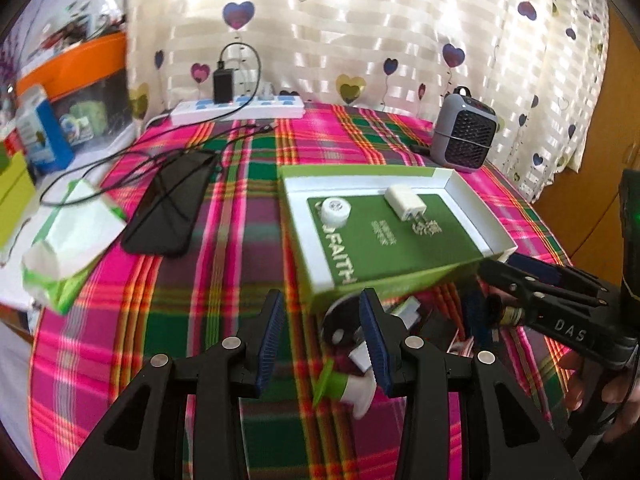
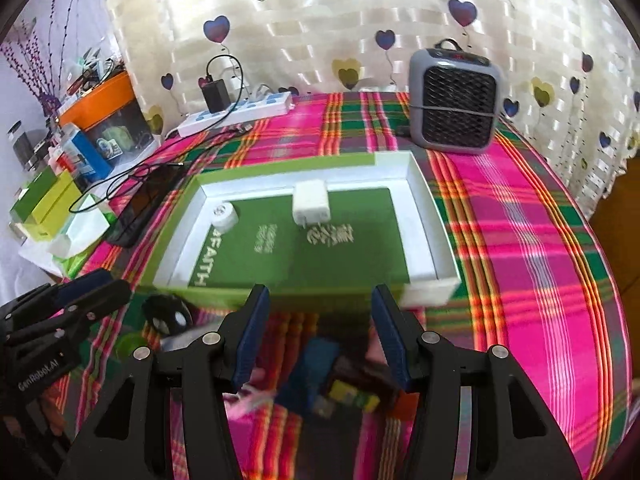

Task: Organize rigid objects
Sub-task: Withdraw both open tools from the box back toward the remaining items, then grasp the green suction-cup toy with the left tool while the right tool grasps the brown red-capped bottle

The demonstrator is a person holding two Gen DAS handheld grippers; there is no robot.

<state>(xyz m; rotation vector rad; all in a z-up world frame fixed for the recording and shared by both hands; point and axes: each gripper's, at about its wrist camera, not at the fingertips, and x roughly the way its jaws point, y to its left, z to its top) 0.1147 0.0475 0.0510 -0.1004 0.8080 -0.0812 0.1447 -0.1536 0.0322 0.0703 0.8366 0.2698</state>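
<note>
Clearly both grippers — left gripper (image 1: pixel 322 340) and right gripper (image 2: pixel 320 336) — gape empty above blurred small items lying before the shallow green-and-white cardboard box (image 2: pixel 424 200); a hasty pinch could scatter them.

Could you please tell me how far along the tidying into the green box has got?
Done: white charger and round white cap lie in the green box. In hand: nothing; left tool and right tool are open. Left: several small items on the cloth before the box.
</note>
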